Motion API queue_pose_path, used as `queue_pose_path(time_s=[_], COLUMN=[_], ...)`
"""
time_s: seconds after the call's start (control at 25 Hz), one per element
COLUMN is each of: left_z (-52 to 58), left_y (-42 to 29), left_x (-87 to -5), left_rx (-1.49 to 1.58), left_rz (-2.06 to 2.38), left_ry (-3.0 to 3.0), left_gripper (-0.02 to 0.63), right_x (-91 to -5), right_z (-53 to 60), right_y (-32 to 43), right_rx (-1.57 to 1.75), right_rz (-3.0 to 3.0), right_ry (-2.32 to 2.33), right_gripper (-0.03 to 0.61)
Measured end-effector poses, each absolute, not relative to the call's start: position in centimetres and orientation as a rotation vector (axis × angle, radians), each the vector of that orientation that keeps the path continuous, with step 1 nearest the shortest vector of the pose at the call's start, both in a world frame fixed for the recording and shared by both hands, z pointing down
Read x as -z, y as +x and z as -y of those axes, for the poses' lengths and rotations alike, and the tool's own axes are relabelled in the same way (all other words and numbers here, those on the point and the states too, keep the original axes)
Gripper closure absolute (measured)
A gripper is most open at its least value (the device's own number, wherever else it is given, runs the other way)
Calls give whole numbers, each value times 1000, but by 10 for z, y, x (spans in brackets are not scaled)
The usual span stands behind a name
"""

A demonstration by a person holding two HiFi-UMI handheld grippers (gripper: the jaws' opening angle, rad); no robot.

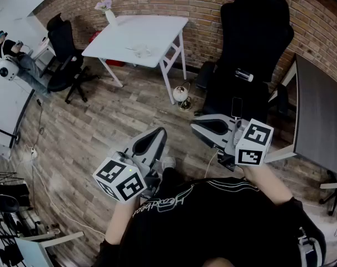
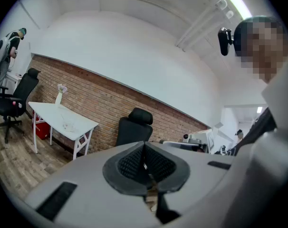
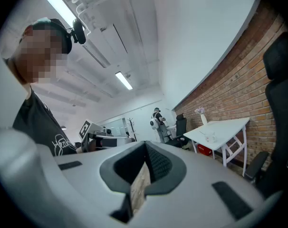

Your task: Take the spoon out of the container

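Observation:
A small clear container (image 1: 142, 50) stands on the white table (image 1: 157, 32) across the room; it is too small to tell whether a spoon is in it. It also shows as a speck in the left gripper view (image 2: 66, 124) and the right gripper view (image 3: 211, 137). Both grippers are held close to my body, far from that table. My left gripper (image 1: 153, 136) is shut with nothing in it, its pads meeting (image 2: 144, 161). My right gripper (image 1: 206, 124) is shut and empty too (image 3: 146, 161).
A vase of flowers (image 1: 107, 13) stands at the white table's far corner. A tall black office chair (image 1: 252, 43) is ahead on the right, beside a dark table (image 1: 321, 121). A person (image 1: 15, 57) sits far left near another black chair (image 1: 65, 54). Wooden floor lies between.

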State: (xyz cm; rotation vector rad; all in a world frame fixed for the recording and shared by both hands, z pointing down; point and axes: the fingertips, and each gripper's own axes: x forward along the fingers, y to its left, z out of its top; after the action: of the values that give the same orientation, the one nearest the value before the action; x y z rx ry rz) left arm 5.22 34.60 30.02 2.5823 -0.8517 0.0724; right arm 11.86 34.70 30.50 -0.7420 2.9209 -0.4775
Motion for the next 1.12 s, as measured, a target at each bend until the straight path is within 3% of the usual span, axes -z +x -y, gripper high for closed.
queue_pose_path(time_s=[0.6,1.12], left_z=[-290,-78], left_y=[53,29], left_x=[-316,-340], left_rx=[-76,-86], left_rz=[813,755], left_ry=[2563,2500], left_gripper=[609,609], right_x=[-320,-344], right_z=[-290,-84], right_y=[125,105], right_rx=[499,577], right_rz=[-2917,-2905], right_ry=[-819,-906], right_gripper=[581,581])
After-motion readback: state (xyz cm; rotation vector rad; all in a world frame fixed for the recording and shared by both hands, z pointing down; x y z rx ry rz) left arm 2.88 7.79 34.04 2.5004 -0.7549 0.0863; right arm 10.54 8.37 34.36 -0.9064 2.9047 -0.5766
